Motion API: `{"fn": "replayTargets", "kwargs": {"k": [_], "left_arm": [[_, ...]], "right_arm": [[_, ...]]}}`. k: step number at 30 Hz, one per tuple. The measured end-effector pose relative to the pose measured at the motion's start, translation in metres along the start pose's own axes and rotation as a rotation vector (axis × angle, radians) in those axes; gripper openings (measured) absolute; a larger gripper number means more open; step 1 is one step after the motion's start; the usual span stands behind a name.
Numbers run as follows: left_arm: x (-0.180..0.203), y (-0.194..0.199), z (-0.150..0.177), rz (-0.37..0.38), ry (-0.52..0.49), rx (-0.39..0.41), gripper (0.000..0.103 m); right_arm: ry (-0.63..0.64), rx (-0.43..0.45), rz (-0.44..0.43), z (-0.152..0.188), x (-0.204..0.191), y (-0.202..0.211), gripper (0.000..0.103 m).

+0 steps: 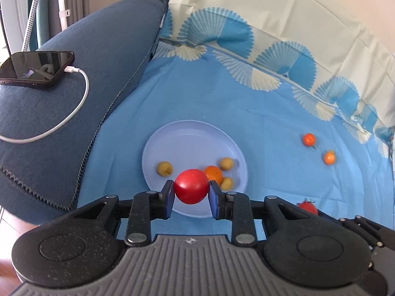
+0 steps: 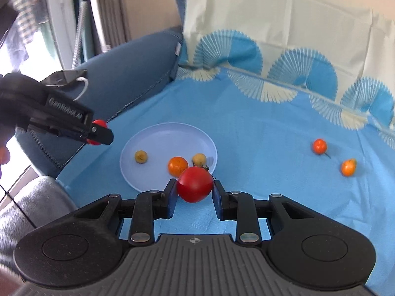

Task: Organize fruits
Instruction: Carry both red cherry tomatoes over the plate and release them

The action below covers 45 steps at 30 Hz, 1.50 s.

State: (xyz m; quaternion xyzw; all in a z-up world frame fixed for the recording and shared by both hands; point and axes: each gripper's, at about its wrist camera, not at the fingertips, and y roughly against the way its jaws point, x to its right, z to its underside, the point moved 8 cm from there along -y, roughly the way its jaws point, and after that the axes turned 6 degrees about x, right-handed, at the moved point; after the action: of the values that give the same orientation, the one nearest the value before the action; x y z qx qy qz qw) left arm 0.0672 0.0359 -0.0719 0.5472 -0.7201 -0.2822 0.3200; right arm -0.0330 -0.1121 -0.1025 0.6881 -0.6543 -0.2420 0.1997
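Observation:
A pale blue plate (image 1: 187, 133) (image 2: 172, 133) lies on the blue cloth and holds an orange fruit (image 1: 214, 172) (image 2: 177, 165) and three small yellow-green fruits (image 1: 164, 168) (image 2: 141, 157). My left gripper (image 1: 191, 189) is shut on a red tomato (image 1: 191, 186) and holds it above the plate's near edge. It also shows in the right wrist view (image 2: 98, 133) at the left, above the plate's left rim. My right gripper (image 2: 195, 188) is shut on a second red tomato (image 2: 195, 187) at the plate's near right rim. That tomato shows at the lower right of the left wrist view (image 1: 307, 207).
Two small orange fruits (image 1: 309, 139) (image 1: 329, 157) (image 2: 320, 146) (image 2: 348, 167) lie on the cloth to the right. A dark blue sofa arm (image 1: 61, 103) on the left carries a phone (image 1: 37, 67) with a white cable. A cream pillow (image 1: 284, 12) stands behind.

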Motion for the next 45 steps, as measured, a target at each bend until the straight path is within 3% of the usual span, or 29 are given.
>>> {"fn": "replayTargets", "kwargs": {"k": [10,19,29,37,38,40,41,43,45], "left_arm": [[-0.021,-0.052,-0.041,-0.047,-0.004,0.019,0.032],[-0.038,-0.09,-0.057,-0.046,-0.001,-0.004,0.032],[-0.037,-0.124,-0.054,-0.057,-0.045,-0.057,0.032],[-0.016,-0.149,-0.036,-0.036,-0.082,-0.12,0.032],[-0.015,-0.151,-0.036,-0.039,-0.084,-0.118,0.036],[-0.014,-0.149,-0.035,-0.042,-0.082,-0.101,0.072],[-0.015,-0.145,-0.036,-0.048,-0.072,-0.083,0.1],[-0.016,-0.136,-0.04,-0.06,-0.055,-0.042,0.103],[-0.015,-0.128,-0.039,-0.054,-0.061,-0.058,0.103]], "right_arm": [[-0.064,-0.125,0.118,-0.011,0.0,-0.071,0.031],[-0.039,-0.159,0.17,-0.022,-0.015,-0.107,0.031],[-0.013,-0.115,0.118,-0.038,-0.026,-0.149,0.031],[0.033,-0.133,0.042,-0.024,-0.031,-0.171,0.032],[0.033,-0.141,0.033,-0.022,-0.031,-0.174,0.032],[0.028,-0.153,0.025,-0.021,-0.031,-0.179,0.034],[0.026,-0.152,0.021,-0.022,-0.031,-0.179,0.038],[0.025,-0.14,0.014,-0.026,-0.033,-0.176,0.069],[0.027,-0.107,0.008,-0.032,-0.034,-0.167,0.078]]}}
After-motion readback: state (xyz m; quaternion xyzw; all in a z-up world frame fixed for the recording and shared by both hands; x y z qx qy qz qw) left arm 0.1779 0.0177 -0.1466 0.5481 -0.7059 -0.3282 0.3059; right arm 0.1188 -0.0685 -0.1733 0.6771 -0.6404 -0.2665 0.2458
